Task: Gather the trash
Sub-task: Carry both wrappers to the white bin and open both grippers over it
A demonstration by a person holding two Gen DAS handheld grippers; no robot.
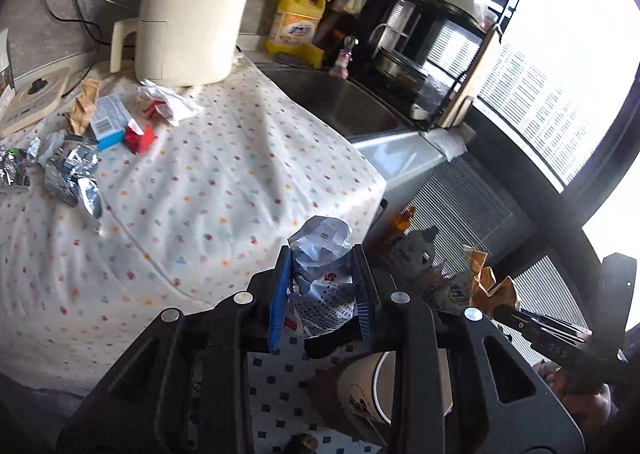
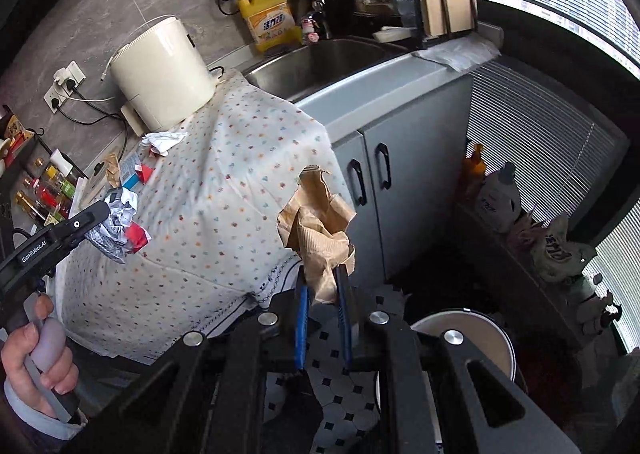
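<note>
My left gripper (image 1: 322, 254) is shut on a crumpled white printed wrapper (image 1: 320, 286), held beyond the front edge of the dotted tablecloth (image 1: 200, 194). My right gripper (image 2: 320, 274) is shut on a crumpled brown paper (image 2: 316, 222) and hangs above the tiled floor. In the right wrist view the left gripper (image 2: 94, 220) shows at the left with its wrapper (image 2: 118, 228). More trash lies on the cloth: silver foil wrappers (image 1: 72, 174), a blue-and-white box (image 1: 106, 120), a red scrap (image 1: 138, 138), brown paper (image 1: 86, 106) and white crumpled paper (image 1: 168, 102). A white round bin (image 2: 480, 334) stands on the floor below the grippers.
A cream appliance (image 1: 188, 14) stands at the back of the cloth, with a yellow detergent bottle (image 1: 296, 18) and a steel sink (image 1: 336, 102) beside it. Grey cabinet doors (image 2: 372, 182) are under the sink. Bottles (image 2: 496, 194) line a ledge by the window. A hand (image 2: 40, 354) holds the left gripper's handle.
</note>
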